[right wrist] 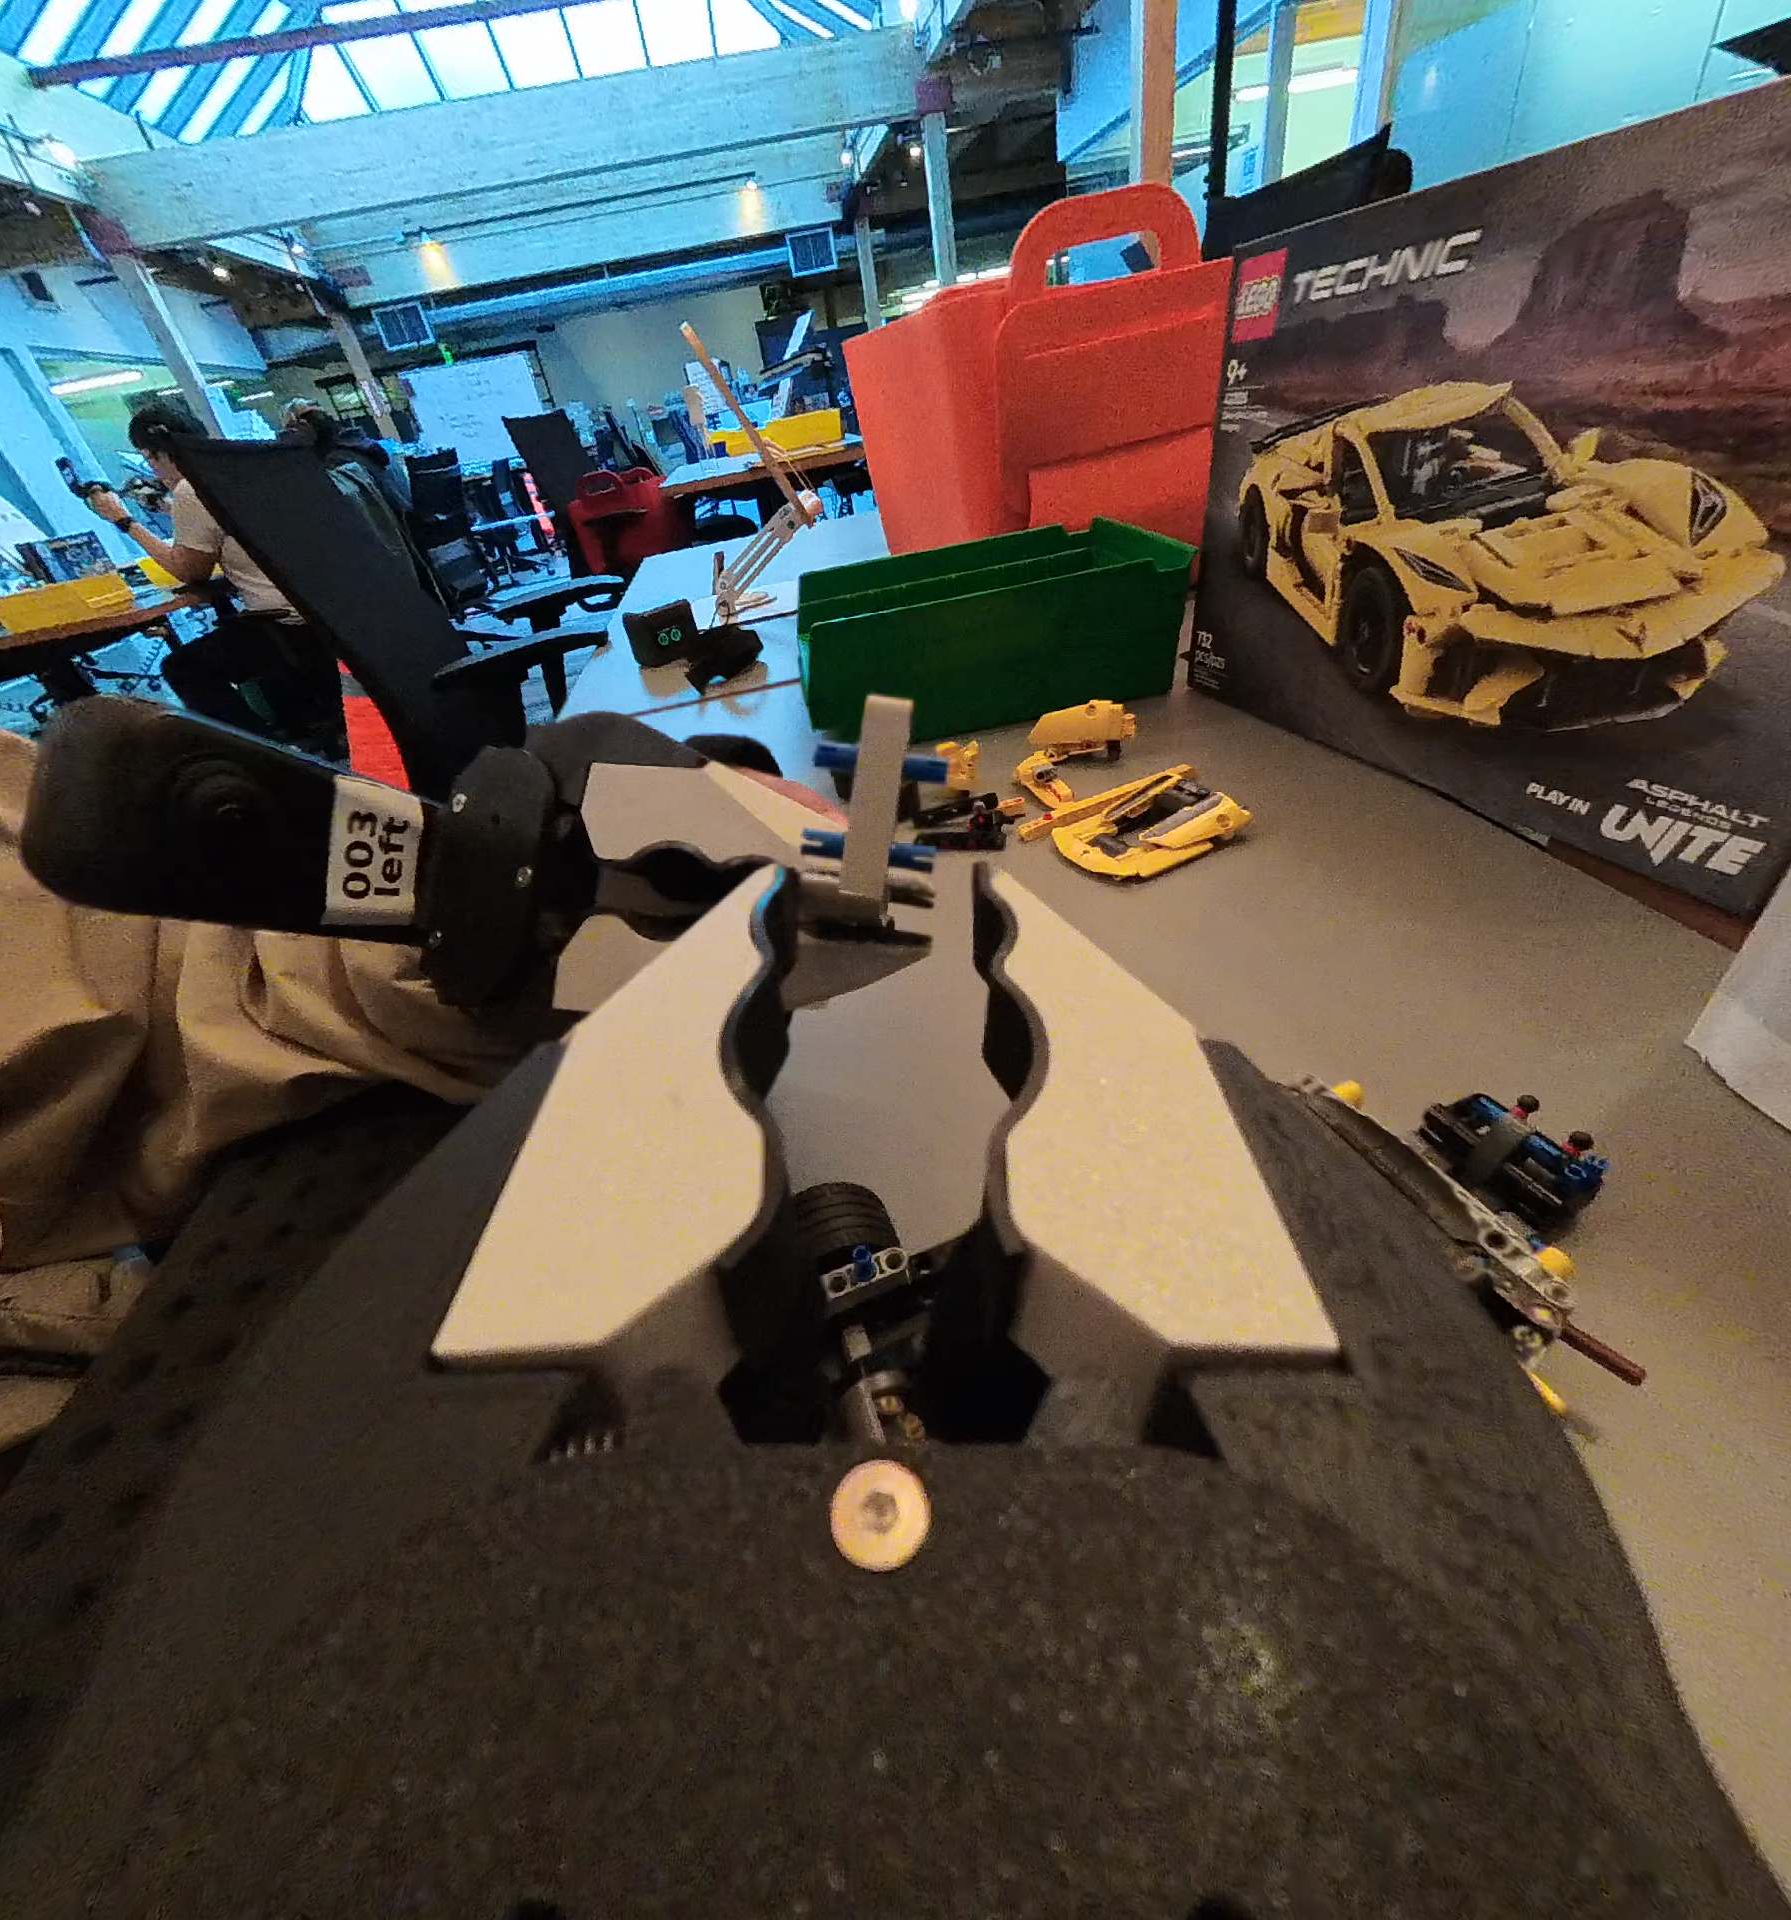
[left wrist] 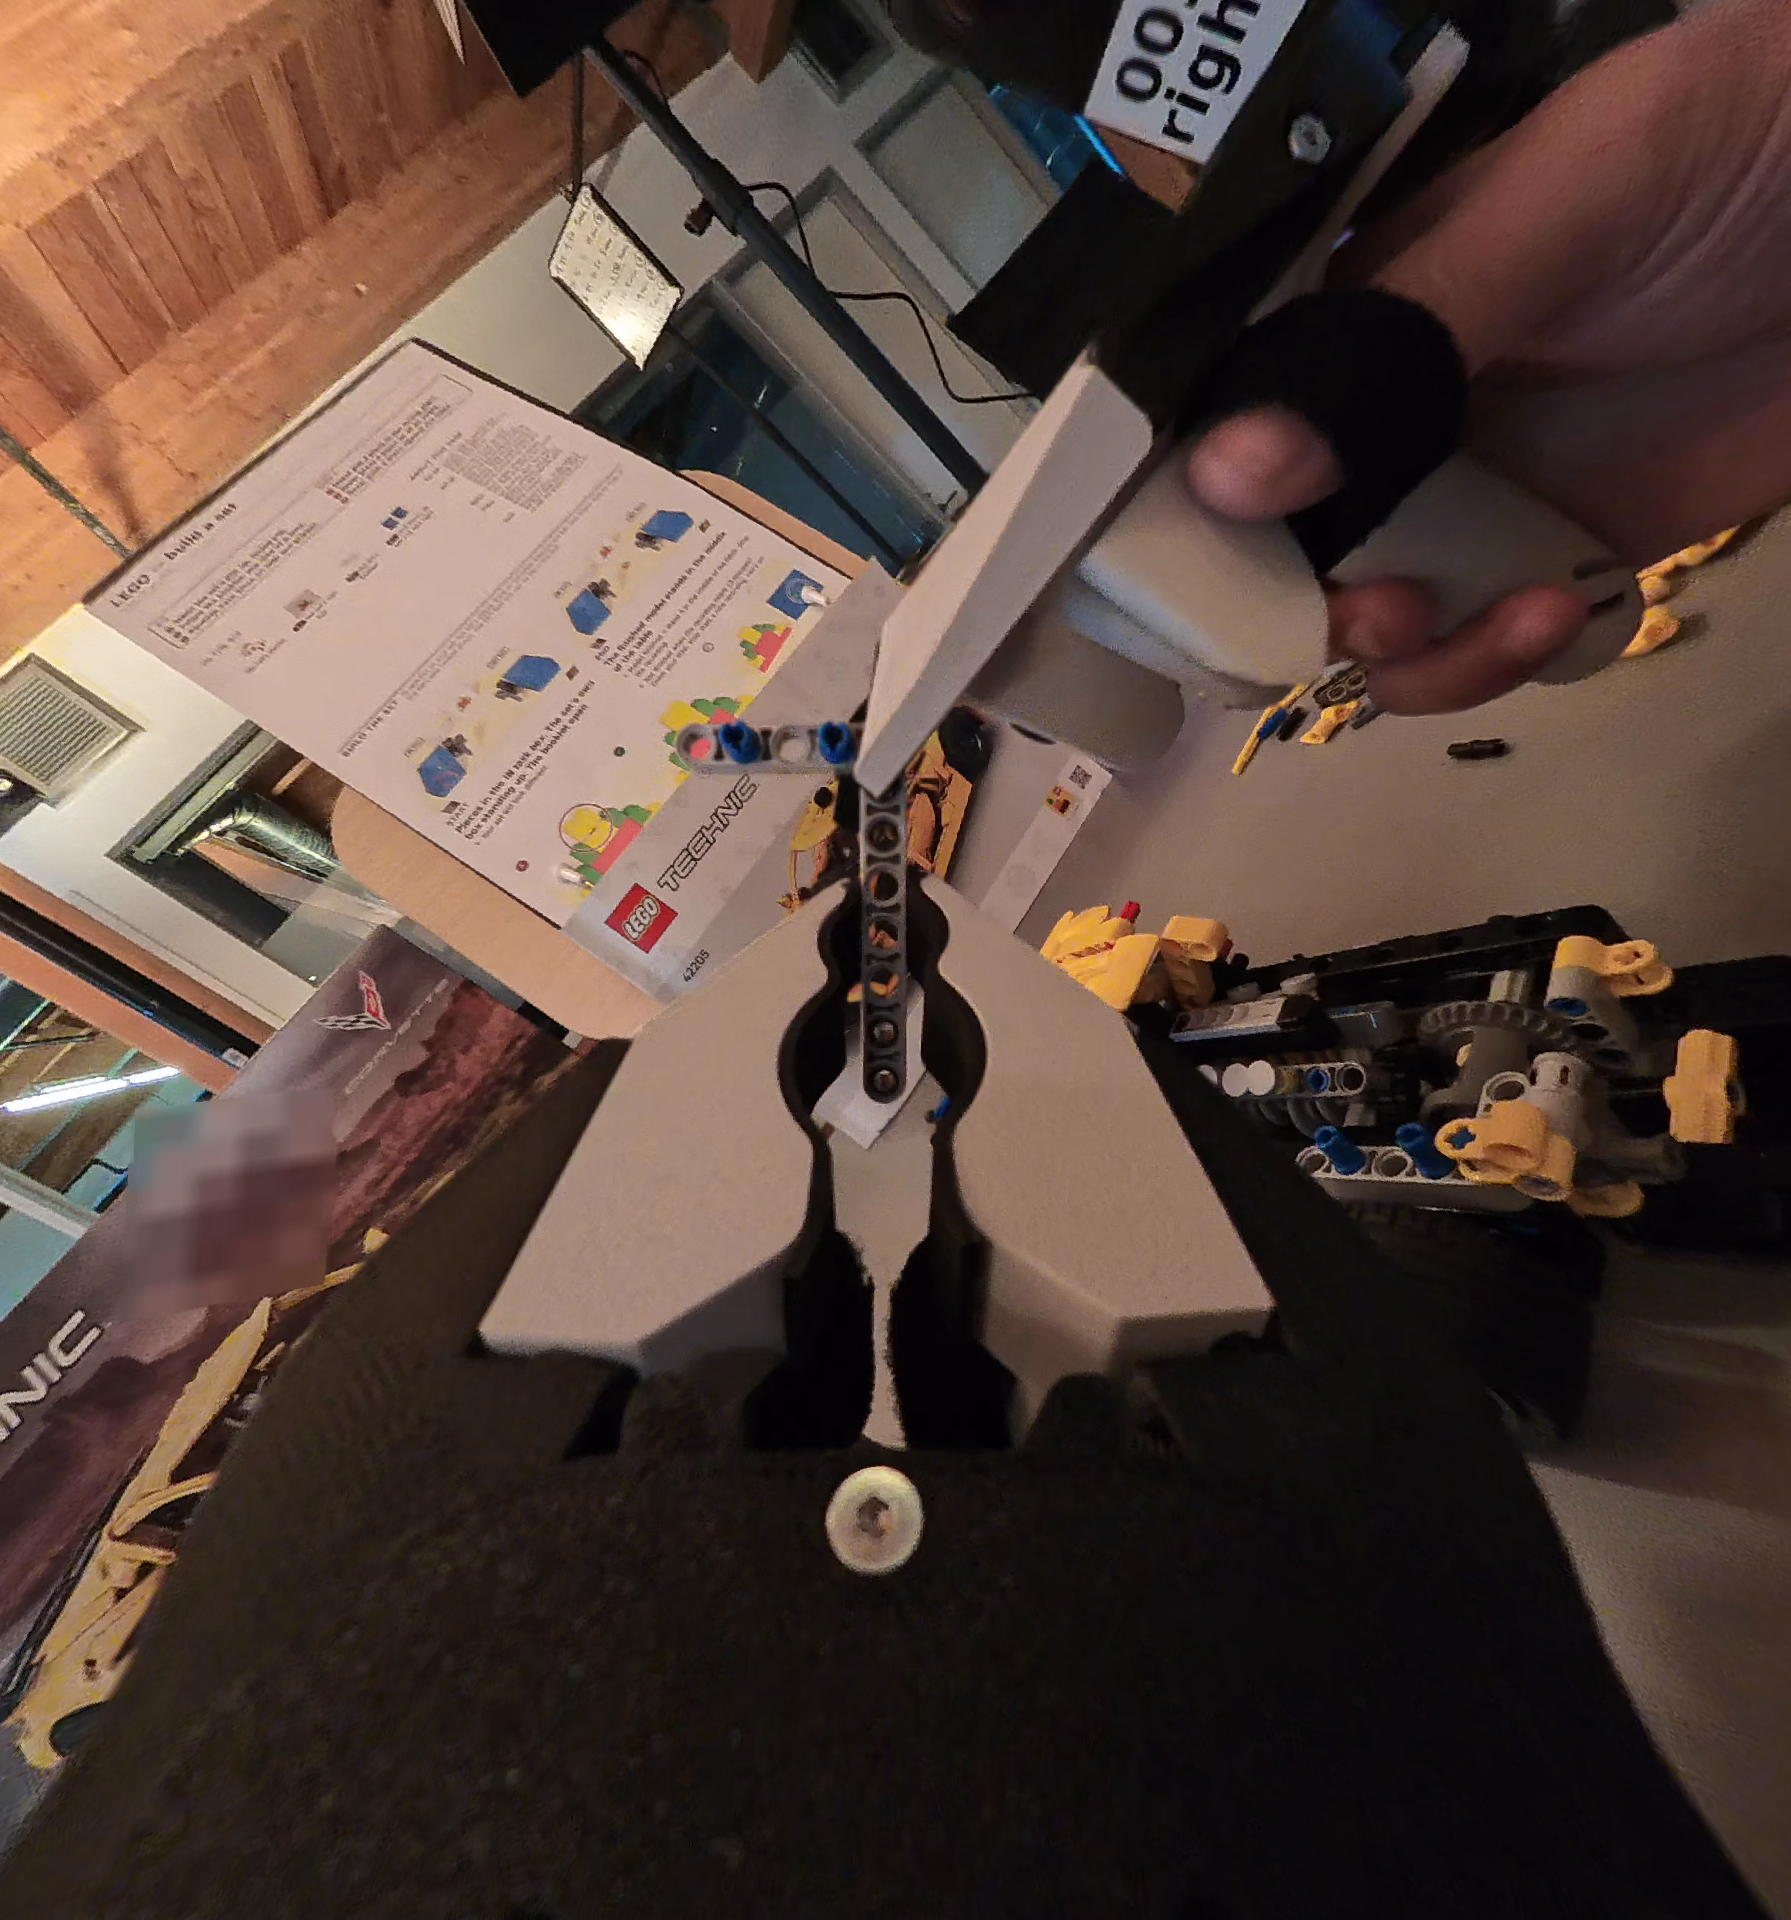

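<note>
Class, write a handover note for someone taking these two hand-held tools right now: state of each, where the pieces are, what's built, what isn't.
Left tongs: shut on a grey L-shaped beam, held off the table.
Right tongs: open, empty, tips either side of that beam; contact unclear.
Built: the beam carries blue pins; a part-built chassis lies on the table.
Not attached: loose yellow parts by the green bin, near the set's box.
</note>
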Motion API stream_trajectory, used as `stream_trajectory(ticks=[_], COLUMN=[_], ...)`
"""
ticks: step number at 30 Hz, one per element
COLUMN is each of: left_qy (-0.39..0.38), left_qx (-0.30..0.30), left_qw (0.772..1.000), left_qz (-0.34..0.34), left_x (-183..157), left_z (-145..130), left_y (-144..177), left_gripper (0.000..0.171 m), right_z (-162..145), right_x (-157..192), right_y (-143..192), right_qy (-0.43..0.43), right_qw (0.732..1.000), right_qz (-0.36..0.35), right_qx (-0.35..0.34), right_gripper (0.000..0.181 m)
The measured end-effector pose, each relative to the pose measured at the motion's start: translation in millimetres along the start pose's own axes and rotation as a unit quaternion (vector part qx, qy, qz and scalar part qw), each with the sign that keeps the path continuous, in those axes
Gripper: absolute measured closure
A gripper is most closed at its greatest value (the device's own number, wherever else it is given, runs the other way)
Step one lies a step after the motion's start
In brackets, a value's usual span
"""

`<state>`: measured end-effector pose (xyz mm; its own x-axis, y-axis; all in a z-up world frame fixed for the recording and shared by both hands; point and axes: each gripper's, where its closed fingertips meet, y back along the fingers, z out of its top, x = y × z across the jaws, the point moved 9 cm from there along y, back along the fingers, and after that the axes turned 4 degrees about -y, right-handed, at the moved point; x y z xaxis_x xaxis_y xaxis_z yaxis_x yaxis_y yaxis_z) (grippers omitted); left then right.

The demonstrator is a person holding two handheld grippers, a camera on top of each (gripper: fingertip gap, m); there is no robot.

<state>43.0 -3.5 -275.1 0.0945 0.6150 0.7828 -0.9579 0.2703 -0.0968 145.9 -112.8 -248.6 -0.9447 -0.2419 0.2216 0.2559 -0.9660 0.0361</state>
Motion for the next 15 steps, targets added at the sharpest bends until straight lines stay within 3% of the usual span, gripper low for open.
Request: stream_trajectory(ticks=[1,15], left_qy=[0.002,0.006], left_qx=[0.002,0.005], left_qw=[1.0,1.0], left_qz=[-0.002,-0.008], left_x=[0.0,0.2], left_z=[-0.6,-2.3], left_y=[0.0,0.3], left_gripper=[0.165,0.165], right_z=[-0.2,1.1], right_x=[1.8,2.0], right_y=[-0.6,1.8], right_qy=[0.006,0.015], right_qw=[1.0,1.0], right_qz=[0.005,-0.005], right_qx=[0.004,-0.01], right_gripper=[0.157,0.159])
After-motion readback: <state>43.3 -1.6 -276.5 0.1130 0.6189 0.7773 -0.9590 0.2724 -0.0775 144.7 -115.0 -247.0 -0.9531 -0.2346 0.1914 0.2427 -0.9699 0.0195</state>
